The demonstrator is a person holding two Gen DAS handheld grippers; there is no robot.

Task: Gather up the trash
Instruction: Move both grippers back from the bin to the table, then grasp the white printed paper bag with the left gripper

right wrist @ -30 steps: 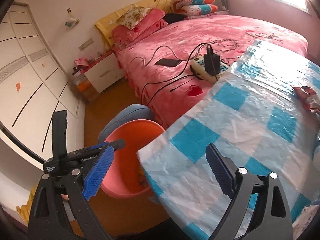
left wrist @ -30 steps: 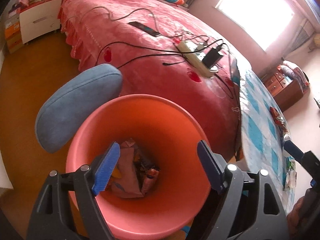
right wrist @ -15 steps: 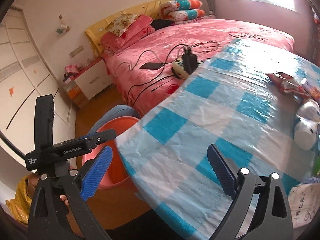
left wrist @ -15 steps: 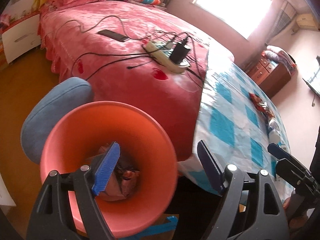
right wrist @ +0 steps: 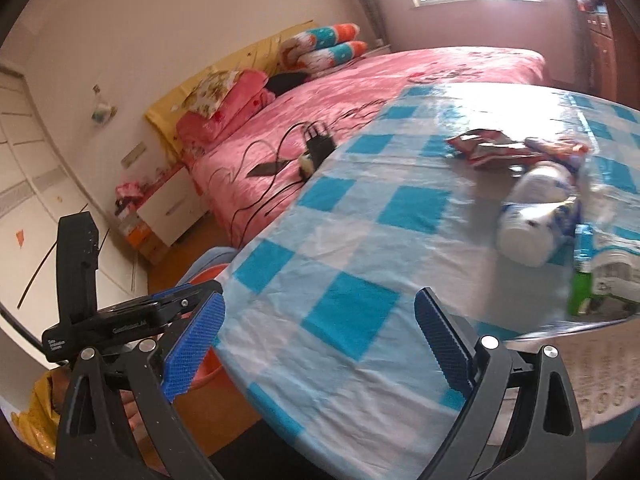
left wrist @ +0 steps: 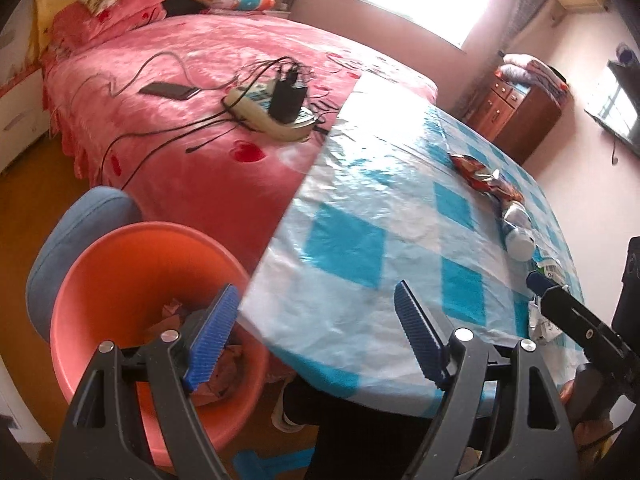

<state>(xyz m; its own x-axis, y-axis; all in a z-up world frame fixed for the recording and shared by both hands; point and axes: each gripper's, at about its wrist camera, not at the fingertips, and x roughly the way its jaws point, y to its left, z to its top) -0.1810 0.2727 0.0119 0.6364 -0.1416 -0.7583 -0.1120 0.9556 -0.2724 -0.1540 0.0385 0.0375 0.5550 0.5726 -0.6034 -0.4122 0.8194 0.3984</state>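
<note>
Bed (left wrist: 208, 80): pink cover, power strip (left wrist: 268, 114) and phone (left wrist: 170, 90) with cables on top; it has slid from the centre of my left view toward the left.

Tabletop (left wrist: 360, 220): blue-and-white checked plastic cloth, now filling most of both views where a second ago the bin did. I judge I am turning back for the next piece.

Orange bin (left wrist: 120, 264): on the floor beside the tabletop edge, crumpled wrappers already inside, now off at lower left.

Trash left on the tabletop: red snack wrapper (right wrist: 492, 146), white plastic bottle (right wrist: 536, 216) lying on its side, green-and-white packet (right wrist: 600, 276) near the edge.

Left hand-held gripper (left wrist: 316, 338): jaws apart, nothing between them.

Right hand-held gripper (right wrist: 320, 354): jaws apart, empty, aimed across the cloth, bottle nearest.
</note>
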